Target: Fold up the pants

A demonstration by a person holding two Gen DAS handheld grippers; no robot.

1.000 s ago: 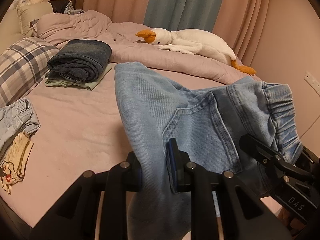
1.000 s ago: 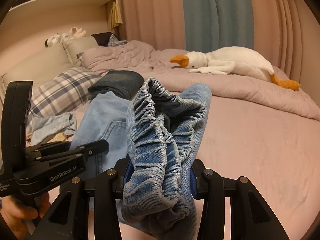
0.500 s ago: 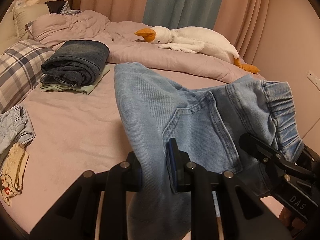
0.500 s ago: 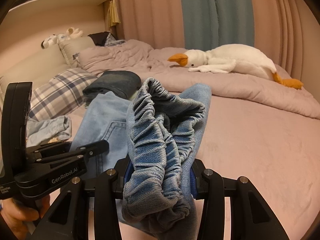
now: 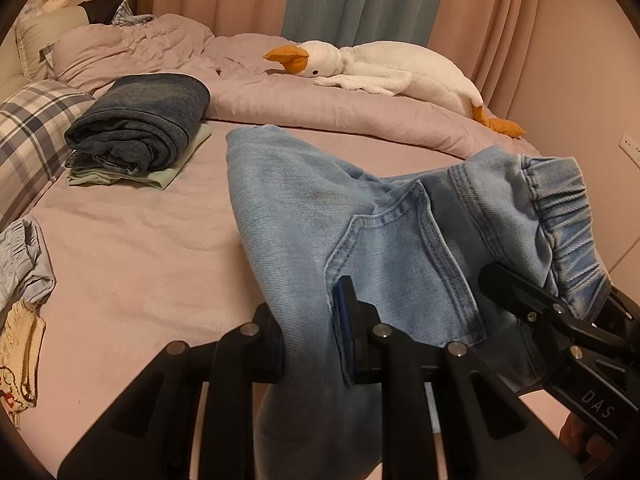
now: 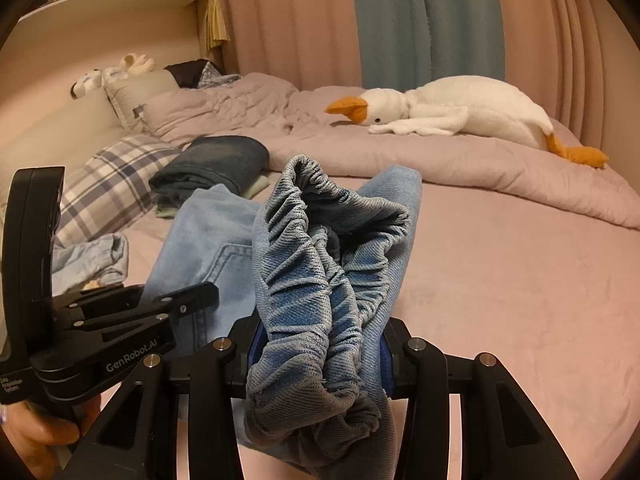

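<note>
Light blue denim pants [image 5: 360, 232] hang between my two grippers above the pink bed [image 5: 140, 248]. My left gripper [image 5: 312, 340] is shut on the cloth near the back pocket. My right gripper [image 6: 320, 360] is shut on the bunched elastic waistband [image 6: 320, 280]. The right gripper [image 5: 552, 320] also shows at the lower right of the left wrist view. The left gripper [image 6: 120, 320] shows at the lower left of the right wrist view. One pant leg drapes forward toward the bed.
A folded stack of dark jeans [image 5: 140, 120] lies at the far left beside a plaid pillow [image 5: 28, 140]. A white goose plush [image 5: 384, 68] lies on the rumpled duvet. Loose clothes [image 5: 20, 280] lie at the left edge. Curtains stand behind.
Both grippers, still holding the pants, have shifted slightly forward over the bed; the background has slid a little left and up. The grips have not changed.
</note>
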